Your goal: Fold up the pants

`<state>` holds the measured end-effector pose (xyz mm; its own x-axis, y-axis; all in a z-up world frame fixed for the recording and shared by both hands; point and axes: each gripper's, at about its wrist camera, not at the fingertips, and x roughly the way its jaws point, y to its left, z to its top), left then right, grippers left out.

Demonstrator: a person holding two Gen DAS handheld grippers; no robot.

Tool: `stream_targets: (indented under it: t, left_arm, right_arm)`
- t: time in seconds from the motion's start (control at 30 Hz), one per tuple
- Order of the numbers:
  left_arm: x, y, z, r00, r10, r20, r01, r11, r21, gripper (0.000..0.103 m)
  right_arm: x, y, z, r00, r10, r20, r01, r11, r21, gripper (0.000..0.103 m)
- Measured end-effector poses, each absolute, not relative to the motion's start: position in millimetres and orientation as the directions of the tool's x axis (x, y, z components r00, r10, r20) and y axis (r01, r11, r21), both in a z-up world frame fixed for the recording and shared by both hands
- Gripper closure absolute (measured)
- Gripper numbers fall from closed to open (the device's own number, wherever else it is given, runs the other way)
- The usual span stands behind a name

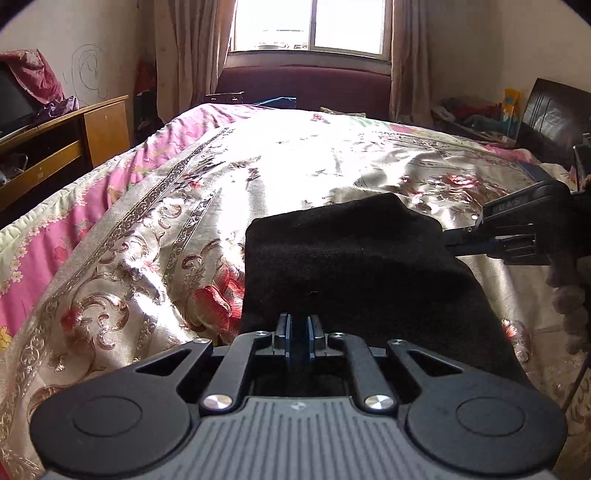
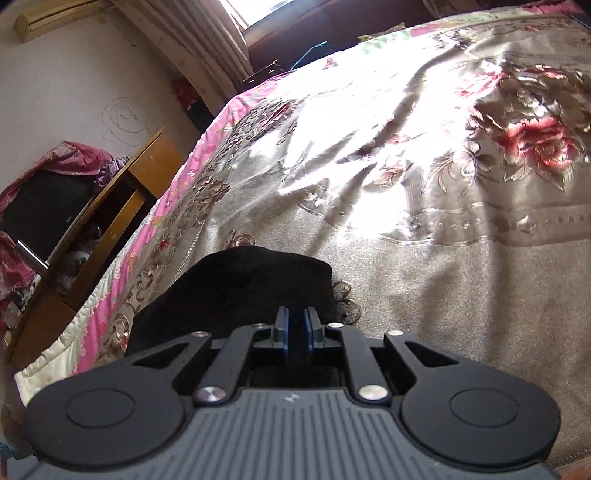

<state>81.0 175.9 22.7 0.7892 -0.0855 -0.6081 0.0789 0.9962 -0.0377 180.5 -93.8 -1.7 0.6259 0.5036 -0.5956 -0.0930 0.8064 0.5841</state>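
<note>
Black pants [image 1: 351, 258] lie folded into a thick dark pad on the flowered satin bed cover [image 1: 177, 206]. My left gripper [image 1: 298, 330] sits at the pad's near edge, jaws almost together with dark cloth between them. My right gripper [image 1: 452, 240] comes in from the right, held by a hand [image 1: 569, 299], its tips at the pad's right edge. In the right wrist view the right gripper [image 2: 297, 326] is tilted, its jaws a narrow slit over the pants [image 2: 240, 288], with dark cloth in the gap. The bed cover [image 2: 443, 258] spreads beyond.
A wooden cabinet [image 1: 55, 147] with a dark screen stands left of the bed, also the cabinet [image 2: 110, 229] in the right wrist view. A window [image 1: 310, 26] with curtains is at the far end. A dark headboard [image 1: 554, 114] and clutter sit at the right.
</note>
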Motion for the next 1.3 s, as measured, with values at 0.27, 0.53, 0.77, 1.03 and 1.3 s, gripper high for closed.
stream_targets:
  t: [0.27, 0.53, 0.77, 1.03, 1.3]
  left_arm:
    - [93.3, 172.5, 7.3, 0.774, -0.067, -0.63, 0.102, 0.995, 0.019, 0.075]
    - [89.5, 177.4, 12.3, 0.772, -0.095, -0.628, 0.104, 0.994, -0.022, 0.074]
    - [93.3, 179.5, 8.5, 0.761, -0.104, -0.64, 0.114, 0.993, -0.026, 0.074]
    - [89.1, 178.4, 25.3, 0.761, -0.124, -0.637, 0.099, 0.992, -0.076, 0.072]
    - [80.0, 146.6, 43.0, 0.776, -0.194, -0.6, 0.217, 0.976, -0.036, 0.063]
  right_arm:
    - [221.3, -90.6, -25.1, 0.59, 0.522, -0.615, -0.065, 0.791, 0.609, 0.073]
    - [124.1, -110.2, 24.8, 0.62, 0.529, -0.58, -0.152, 0.806, 0.572, 0.069]
    - [60.3, -75.2, -16.7, 0.406, 0.58, -0.706, -0.21, 0.811, 0.545, 0.066]
    - [64.8, -109.0, 10.0, 0.491, 0.581, -0.649, -0.189, 0.799, 0.571, 0.065]
    - [130.6, -118.0, -31.4, 0.491, 0.653, -0.577, -0.011, 0.667, 0.745, 0.059]
